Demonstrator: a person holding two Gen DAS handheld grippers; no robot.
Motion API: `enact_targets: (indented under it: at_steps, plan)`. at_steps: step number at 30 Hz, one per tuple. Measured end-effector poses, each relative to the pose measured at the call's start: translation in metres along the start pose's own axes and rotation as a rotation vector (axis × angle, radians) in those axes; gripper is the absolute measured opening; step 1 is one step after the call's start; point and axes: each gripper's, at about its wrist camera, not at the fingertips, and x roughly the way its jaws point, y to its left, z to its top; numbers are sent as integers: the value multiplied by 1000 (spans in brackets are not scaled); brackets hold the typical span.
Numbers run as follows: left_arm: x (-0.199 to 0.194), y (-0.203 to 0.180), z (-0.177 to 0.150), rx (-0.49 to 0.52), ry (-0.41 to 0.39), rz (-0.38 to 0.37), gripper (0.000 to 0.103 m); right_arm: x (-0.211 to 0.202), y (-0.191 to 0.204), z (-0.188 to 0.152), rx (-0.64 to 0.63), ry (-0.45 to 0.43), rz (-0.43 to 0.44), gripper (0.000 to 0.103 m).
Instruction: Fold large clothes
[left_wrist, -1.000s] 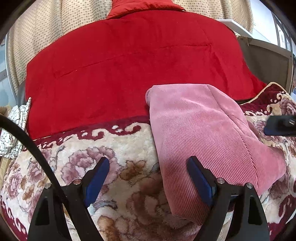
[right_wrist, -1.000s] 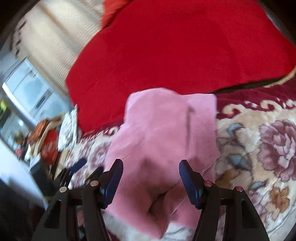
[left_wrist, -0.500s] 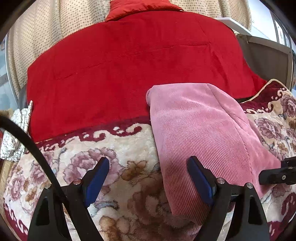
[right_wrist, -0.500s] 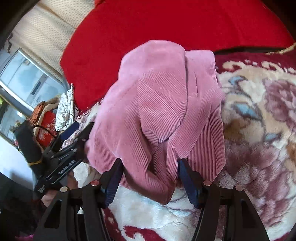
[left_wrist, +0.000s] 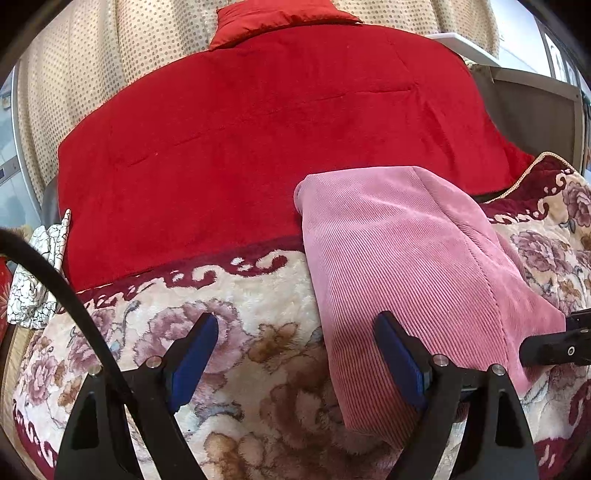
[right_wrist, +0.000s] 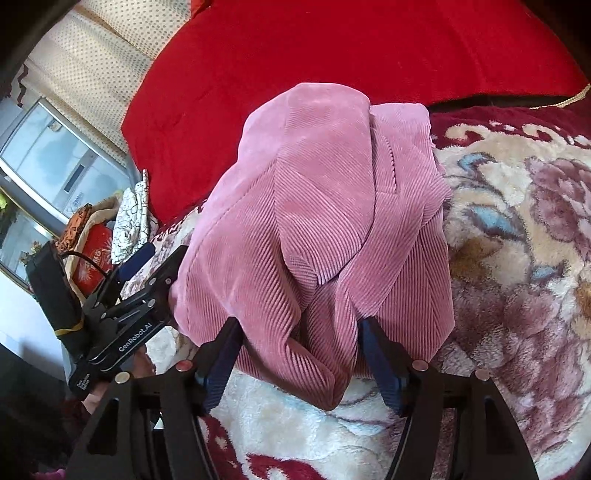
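While you kept both tools low over the flowered blanket (left_wrist: 258, 295), the pink corduroy garment (left_wrist: 406, 266) lay folded on it, its far end overlapping the edge of the red quilt (left_wrist: 277, 129) behind. Your left claw (left_wrist: 295, 350) stood spread wide at the garment's left edge: the right pad rested over the pink cloth, the left pad (left_wrist: 192, 354) hung above the bare blanket beside the garment, and nothing was pinched between them. Your right claw (right_wrist: 301, 354) sat at the garment's near end, where the folded layers bunched into a rounded hem (right_wrist: 317, 384). Its jaws had just been opening, and the bunched cloth filled the gap between the blue pads; whether the pads pressed on the fabric or merely flanked it could not be told. From the right wrist view, the left tool (right_wrist: 125, 325) showed just beside the garment's left side, with your hand partly visible beneath it. A patterned white cloth (right_wrist: 133, 218) lay off the blanket's left edge, well apart from the garment.
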Motion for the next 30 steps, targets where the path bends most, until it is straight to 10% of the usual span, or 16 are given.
enact_targets:
  at_steps: [15, 22, 30]
  plan:
    - [-4, 27, 4, -136, 23, -105, 87, -51, -32, 16, 96, -115, 80, 73]
    - [0, 35, 3, -159, 14, 14, 87, -73, -31, 17, 87, -249, 96, 73]
    - [1, 23, -1, -74, 21, 42, 87, -31, -12, 16, 32, -128, -70, 73]
